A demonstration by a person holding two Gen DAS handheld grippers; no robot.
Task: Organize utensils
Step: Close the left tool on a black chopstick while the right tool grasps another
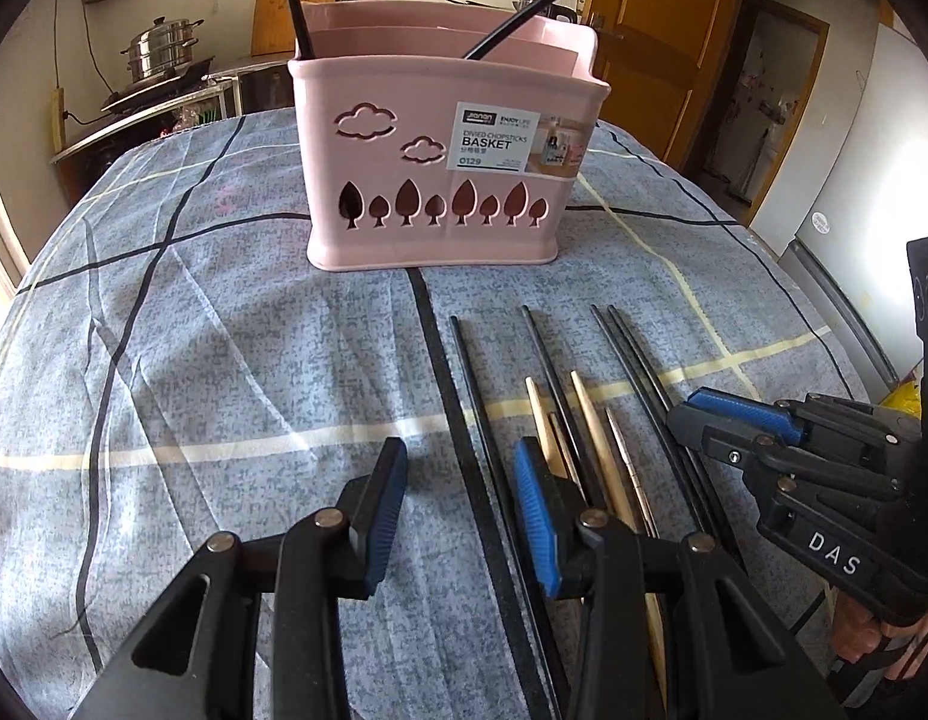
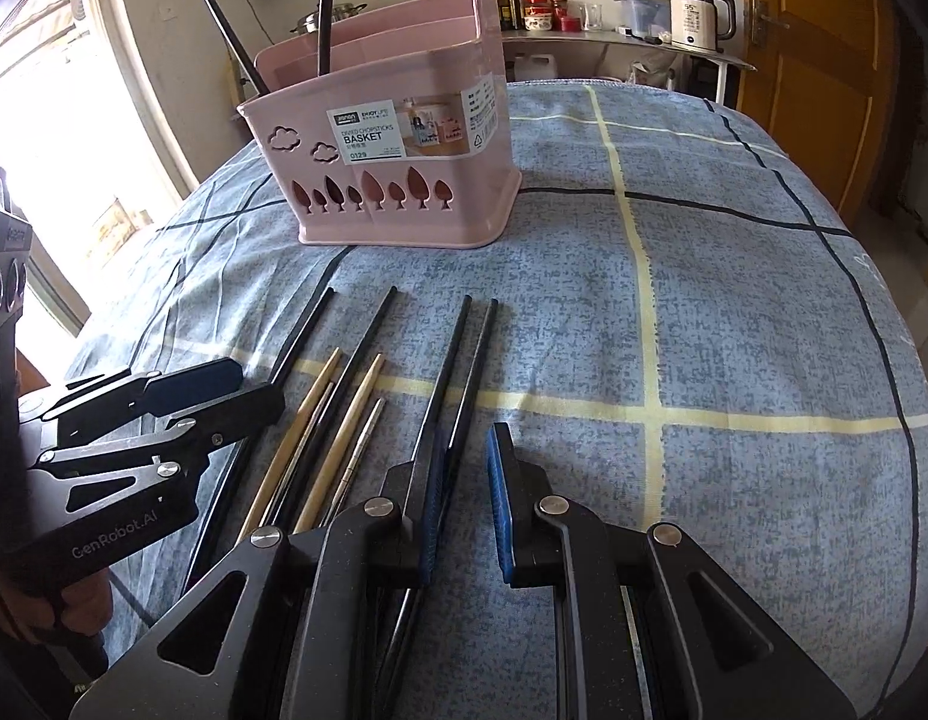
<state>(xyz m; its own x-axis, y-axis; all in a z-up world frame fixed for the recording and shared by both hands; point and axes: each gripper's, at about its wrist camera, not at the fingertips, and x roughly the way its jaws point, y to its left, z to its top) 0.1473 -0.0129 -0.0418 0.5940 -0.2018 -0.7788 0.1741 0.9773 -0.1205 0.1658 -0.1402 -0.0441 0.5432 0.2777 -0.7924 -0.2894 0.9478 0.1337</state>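
Basket (image 1: 440,180), pink plastic, divided, cloud and tree cut-outs on its front wall, printed label reading "BASKET"; stands upright on the far part of the table, on a blue-grey checked cloth (image 1: 194,360). Two black chopsticks (image 1: 296,0) already stand in it, leaning out over the rim (one toward the left, one toward the right in the left wrist view).

Loose utensils, laid side by side on the cloth, near side of the basket and well apart from it:
- black chopsticks, four in all, the rightmost pair (image 2: 464,372) lying close together;
- wooden chopsticks (image 1: 590,420), two, pale;
- thin metal chopsticks (image 2: 362,450), two, lying among the wooden ones.

Left gripper (image 1: 461,510): fingers spread apart, nothing between them; it hovers at the left edge of the row, its right blue pad (image 1: 533,504) over the leftmost sticks. Seen from the right wrist camera it sits at the left of the row (image 2: 224,384).

Right gripper (image 2: 464,504): fingers released, blue pads facing each other, positioned at the right end of the row with the rightmost black pair running under its left finger; whether it touches them cannot be told.

Background: steel pot (image 1: 164,48), electric kettle (image 2: 698,15), wooden door (image 2: 824,60).
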